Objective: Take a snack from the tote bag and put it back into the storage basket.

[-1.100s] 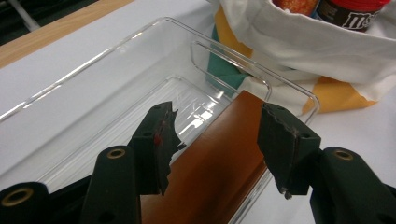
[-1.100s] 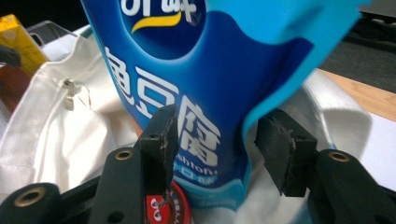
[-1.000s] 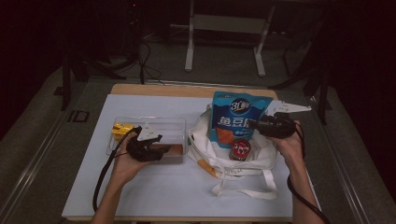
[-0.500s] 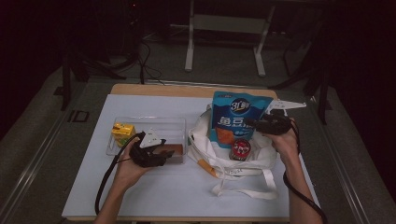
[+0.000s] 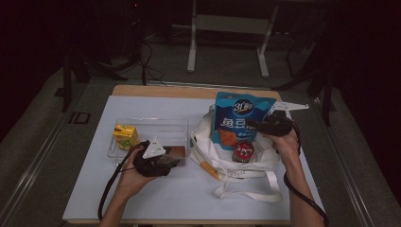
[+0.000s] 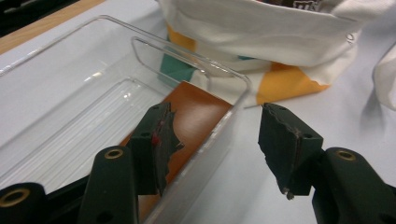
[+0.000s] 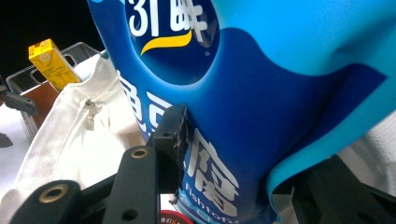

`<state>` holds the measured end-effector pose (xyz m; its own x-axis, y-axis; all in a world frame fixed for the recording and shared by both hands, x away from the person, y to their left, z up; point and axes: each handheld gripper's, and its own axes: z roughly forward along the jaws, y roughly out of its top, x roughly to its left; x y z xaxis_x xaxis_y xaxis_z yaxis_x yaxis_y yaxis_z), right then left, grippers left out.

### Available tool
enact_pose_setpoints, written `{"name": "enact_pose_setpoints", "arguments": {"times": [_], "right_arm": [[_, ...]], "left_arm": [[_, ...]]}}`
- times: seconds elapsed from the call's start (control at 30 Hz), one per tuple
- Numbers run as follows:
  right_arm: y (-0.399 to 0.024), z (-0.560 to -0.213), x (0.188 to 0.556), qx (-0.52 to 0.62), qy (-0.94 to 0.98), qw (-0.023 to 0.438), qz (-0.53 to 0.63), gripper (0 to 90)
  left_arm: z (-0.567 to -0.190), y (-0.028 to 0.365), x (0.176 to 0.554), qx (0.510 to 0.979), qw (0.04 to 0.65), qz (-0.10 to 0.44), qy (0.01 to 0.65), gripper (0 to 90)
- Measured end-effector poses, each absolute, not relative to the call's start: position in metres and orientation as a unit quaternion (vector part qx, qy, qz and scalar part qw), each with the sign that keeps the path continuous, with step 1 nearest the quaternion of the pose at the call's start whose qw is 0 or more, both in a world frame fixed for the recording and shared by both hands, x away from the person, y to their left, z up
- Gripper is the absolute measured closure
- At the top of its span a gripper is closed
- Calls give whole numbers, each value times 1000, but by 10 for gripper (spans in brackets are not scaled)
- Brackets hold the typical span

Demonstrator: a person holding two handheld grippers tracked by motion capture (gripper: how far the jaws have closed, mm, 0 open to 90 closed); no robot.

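Observation:
A tall blue snack pouch [image 5: 239,120] stands in a white tote bag [image 5: 236,163], beside a red can [image 5: 244,151]. My right gripper [image 5: 253,126] is shut on the pouch [image 7: 261,93]: one jaw presses its printed face and the other sits behind its edge. My left gripper [image 5: 176,161] is open at the right end of a clear plastic tray [image 5: 146,124]. In the left gripper view, the gripper [image 6: 215,126] straddles the tray wall [image 6: 224,135], with one jaw over a flat brown packet [image 6: 198,109] inside and the other outside.
A yellow juice box [image 5: 125,136] stands at the tray's left end and also appears in the right gripper view [image 7: 49,63]. The tote's straps [image 5: 255,189] trail toward the front edge. A white mat [image 5: 179,203] covers the wooden table.
My left gripper has drawn back a little toward the person, uncovering the yellow juice box. The right gripper and pouch have hardly moved.

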<state>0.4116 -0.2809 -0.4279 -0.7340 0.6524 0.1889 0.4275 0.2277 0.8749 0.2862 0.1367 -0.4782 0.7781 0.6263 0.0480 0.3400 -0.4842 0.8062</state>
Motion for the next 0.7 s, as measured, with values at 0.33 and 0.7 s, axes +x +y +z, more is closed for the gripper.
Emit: {"name": "enact_pose_setpoints", "arguments": {"times": [0.33,0.7], "right_arm": [[-279,-431,413,345,771,102,526,724],[-276,-432,413,351,765,110,529,854]], "left_arm": [[-484,133,281,842,427,174,280,446],[-481,133,271,836,439,192,267,492]]}}
